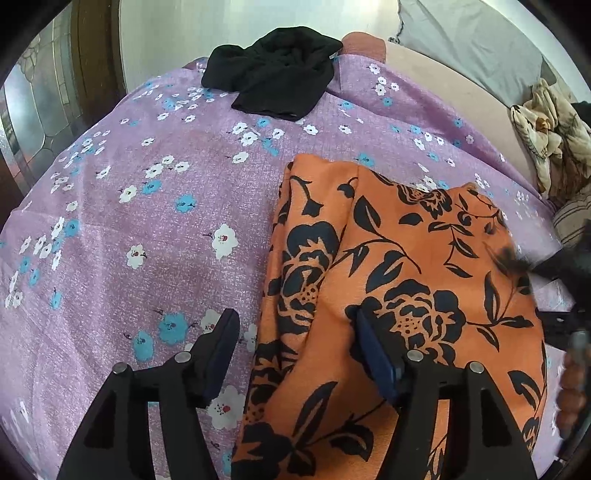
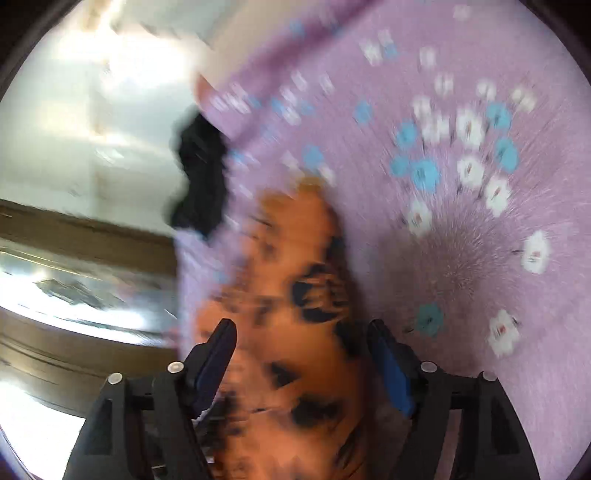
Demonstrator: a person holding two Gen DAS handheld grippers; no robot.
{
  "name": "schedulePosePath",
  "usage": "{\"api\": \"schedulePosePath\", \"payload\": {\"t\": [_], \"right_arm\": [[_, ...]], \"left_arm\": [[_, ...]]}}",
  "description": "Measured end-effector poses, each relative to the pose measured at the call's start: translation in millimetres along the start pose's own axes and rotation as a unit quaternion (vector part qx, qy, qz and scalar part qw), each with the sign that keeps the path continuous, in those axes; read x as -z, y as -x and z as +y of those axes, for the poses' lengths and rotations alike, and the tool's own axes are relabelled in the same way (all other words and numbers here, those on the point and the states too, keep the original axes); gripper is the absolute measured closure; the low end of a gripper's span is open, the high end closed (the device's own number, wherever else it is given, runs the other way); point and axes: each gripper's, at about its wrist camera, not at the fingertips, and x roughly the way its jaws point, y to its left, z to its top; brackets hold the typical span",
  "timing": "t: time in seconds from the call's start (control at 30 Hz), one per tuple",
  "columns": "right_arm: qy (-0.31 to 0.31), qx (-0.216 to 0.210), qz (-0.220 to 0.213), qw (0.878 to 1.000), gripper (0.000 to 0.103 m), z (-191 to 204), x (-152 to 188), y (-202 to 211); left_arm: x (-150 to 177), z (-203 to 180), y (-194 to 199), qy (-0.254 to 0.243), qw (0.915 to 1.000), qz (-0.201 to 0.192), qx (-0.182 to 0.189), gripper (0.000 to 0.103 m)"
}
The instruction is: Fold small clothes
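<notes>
An orange garment with a black flower print (image 1: 388, 295) lies folded on the purple flowered bedsheet (image 1: 147, 206). My left gripper (image 1: 295, 332) is open just above the garment's left edge, one finger over the sheet and one over the cloth. In the right wrist view, which is motion-blurred, the orange garment (image 2: 295, 295) lies between and ahead of the open fingers of my right gripper (image 2: 303, 343). The right gripper also shows blurred at the right edge of the left wrist view (image 1: 554, 266), over the garment's right side.
A crumpled black garment (image 1: 273, 74) lies at the far edge of the sheet; it also shows in the right wrist view (image 2: 199, 177). A grey pillow (image 1: 461, 33) and a patterned cloth heap (image 1: 550, 140) sit at the right. A dark wooden door (image 1: 40, 92) stands at the left.
</notes>
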Motion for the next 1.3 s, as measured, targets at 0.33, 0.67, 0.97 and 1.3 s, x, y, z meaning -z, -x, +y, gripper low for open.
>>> {"api": "schedulePosePath", "payload": {"t": [0.33,0.67,0.97,1.3], "right_arm": [[0.040,0.015,-0.027,0.999,0.038,17.8,18.2,29.3],[0.124,0.069,0.007,0.990,0.072,29.2,84.4,43.8],[0.161,0.128,-0.061,0.977,0.034,49.0,80.8,77.1],[0.186,0.081,0.043,0.978,0.034,73.8,89.5,6.7]], "left_arm": [[0.4,1.4,-1.9,0.003,1.0000,0.001,0.003,0.034],[1.7,4.2,0.3,0.016,0.9998,0.005,0.008,0.034],[1.2,4.3,2.3,0.022,0.9997,0.006,0.010,0.035],[1.0,20.3,29.8,0.061,0.9968,-0.015,0.049,0.041]]}}
